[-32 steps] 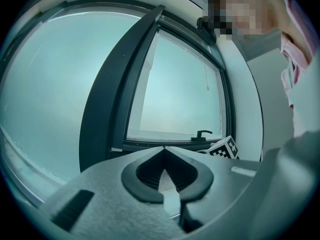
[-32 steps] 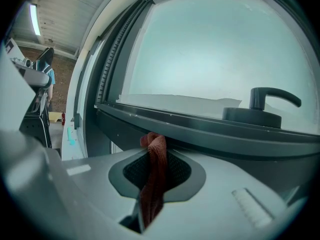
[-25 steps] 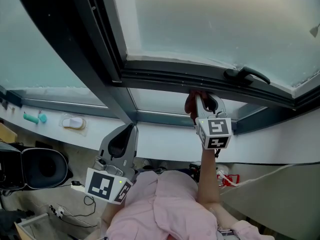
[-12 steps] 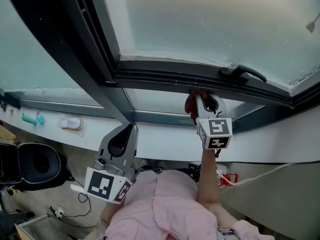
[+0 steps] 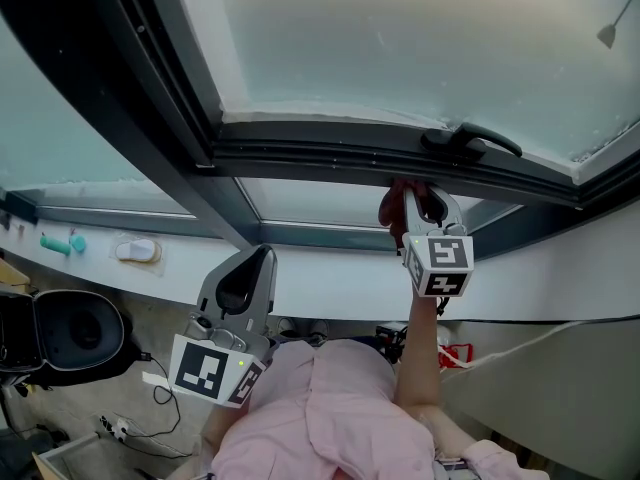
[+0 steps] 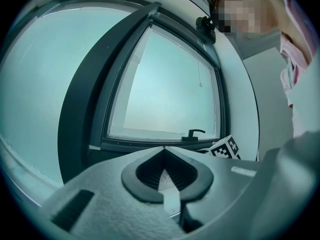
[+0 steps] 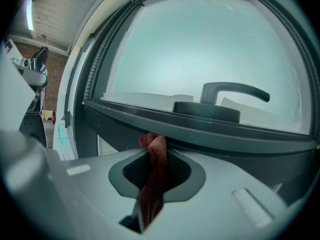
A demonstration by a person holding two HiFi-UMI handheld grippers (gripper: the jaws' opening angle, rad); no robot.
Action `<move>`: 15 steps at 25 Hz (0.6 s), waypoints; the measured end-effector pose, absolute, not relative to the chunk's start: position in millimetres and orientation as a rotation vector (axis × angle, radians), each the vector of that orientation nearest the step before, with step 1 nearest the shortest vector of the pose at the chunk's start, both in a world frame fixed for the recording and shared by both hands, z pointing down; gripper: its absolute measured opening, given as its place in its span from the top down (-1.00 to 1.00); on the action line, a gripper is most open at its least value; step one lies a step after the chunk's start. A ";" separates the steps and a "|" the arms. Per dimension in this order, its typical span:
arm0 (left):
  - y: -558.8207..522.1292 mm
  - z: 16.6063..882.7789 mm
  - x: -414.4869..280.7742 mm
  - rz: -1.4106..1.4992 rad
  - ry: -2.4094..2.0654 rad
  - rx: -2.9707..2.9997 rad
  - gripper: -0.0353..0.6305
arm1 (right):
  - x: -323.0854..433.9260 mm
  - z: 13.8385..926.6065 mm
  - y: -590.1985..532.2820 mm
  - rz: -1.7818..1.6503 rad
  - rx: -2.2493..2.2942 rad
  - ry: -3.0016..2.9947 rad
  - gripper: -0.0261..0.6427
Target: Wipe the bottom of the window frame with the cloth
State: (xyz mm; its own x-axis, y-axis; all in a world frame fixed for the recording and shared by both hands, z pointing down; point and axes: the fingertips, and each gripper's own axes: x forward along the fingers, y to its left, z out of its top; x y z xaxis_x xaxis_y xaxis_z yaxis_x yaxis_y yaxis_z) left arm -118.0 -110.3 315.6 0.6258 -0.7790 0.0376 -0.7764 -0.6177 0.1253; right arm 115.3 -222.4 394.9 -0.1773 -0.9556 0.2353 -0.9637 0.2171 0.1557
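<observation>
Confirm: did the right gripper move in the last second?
Yes: right gripper, shut on cloth, slid slightly right along the frame, nearer the handle.

Right gripper point(image 5: 415, 196) reaches up, jaws clamped; left gripper point(image 5: 258, 260) held low, jaws together.

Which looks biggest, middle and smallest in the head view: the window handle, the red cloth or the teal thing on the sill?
1. window handle, the longest.
2. red cloth, a close second; the right tongs hide part of it.
3. teal thing, smallest, though it's farther away.
</observation>
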 end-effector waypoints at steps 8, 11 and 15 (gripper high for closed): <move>-101.5 316.4 -114.1 -0.036 -1.347 2.703 0.90 | 164.7 399.6 -214.6 0.069 1.919 -2.130 0.77; -97.0 317.6 -114.1 -0.043 -1.357 2.700 0.90 | 173.4 401.2 -213.1 0.072 1.936 -2.115 0.77; -91.3 316.8 -115.1 -0.054 -1.353 2.702 0.90 | 172.4 401.6 -212.6 0.072 1.932 -2.108 0.77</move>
State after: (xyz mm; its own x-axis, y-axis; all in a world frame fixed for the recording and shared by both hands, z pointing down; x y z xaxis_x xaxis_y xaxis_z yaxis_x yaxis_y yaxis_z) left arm -115.1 -91.3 316.8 0.6002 -0.7996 0.0213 -0.7953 -0.5937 0.1224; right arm 172.4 -212.6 401.6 -0.0663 -0.9691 0.2378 -0.9830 0.1043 0.1510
